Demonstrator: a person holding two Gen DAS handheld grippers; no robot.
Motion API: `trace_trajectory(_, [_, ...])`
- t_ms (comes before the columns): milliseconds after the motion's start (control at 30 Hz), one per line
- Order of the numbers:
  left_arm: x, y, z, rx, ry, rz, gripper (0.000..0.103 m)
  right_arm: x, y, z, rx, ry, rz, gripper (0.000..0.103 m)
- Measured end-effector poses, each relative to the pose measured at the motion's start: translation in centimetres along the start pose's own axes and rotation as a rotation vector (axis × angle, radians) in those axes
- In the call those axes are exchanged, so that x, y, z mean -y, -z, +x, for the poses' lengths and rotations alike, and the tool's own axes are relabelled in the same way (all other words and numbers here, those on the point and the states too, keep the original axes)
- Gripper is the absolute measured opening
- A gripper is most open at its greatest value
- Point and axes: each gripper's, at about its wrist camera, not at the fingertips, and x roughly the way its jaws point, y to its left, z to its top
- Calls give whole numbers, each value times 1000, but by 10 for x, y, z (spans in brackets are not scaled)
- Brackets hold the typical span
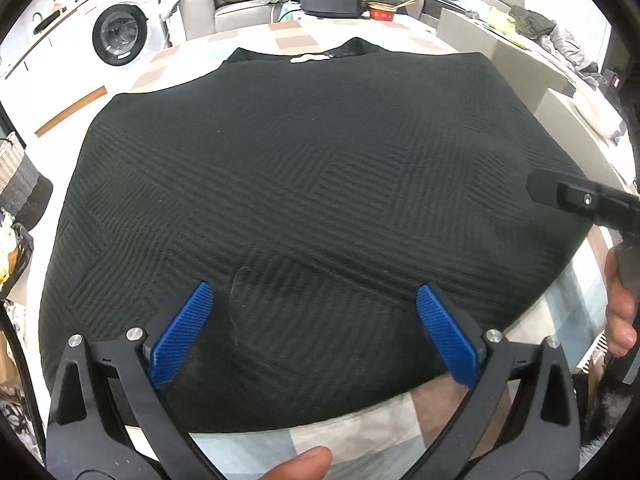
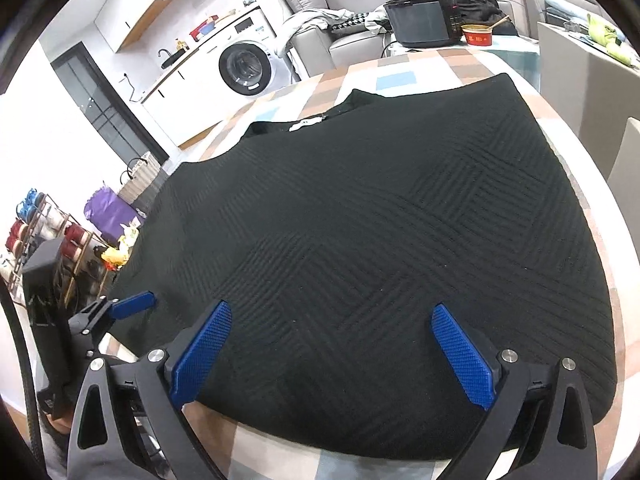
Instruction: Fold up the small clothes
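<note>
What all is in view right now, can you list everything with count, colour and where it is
black textured knit garment: one, black, spread flat over most of the table, white neck label at its far edge
checked pastel tablecloth: one, beige, blue and white squares, covering the table under the garment
white front-loading washing machine: one, white, far left by the counter
black screen-fronted appliance: one, black, far end of the table
red bowl: one, red, right beside the appliance
grey sofa: one, grey, behind the table, clothes piled on it
purple bag: one, purple, on the floor at left
left gripper: one, black with blue pads, open over the garment's near edge
right gripper: one, black with blue pads, open over the near edge
</note>
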Motion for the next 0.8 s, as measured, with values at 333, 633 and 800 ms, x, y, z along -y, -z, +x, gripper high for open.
trace_trajectory(333, [7, 2, -2, -2, 25, 20, 85, -6, 2, -9, 20, -2, -14, 102])
trace_trajectory(633, [14, 10, -5, 7, 39, 60, 75, -13, 5, -9, 21, 3, -42, 96])
trace_trajectory(800, [12, 16, -6, 7, 28, 64, 72, -14, 10, 5, -17, 25, -77, 71])
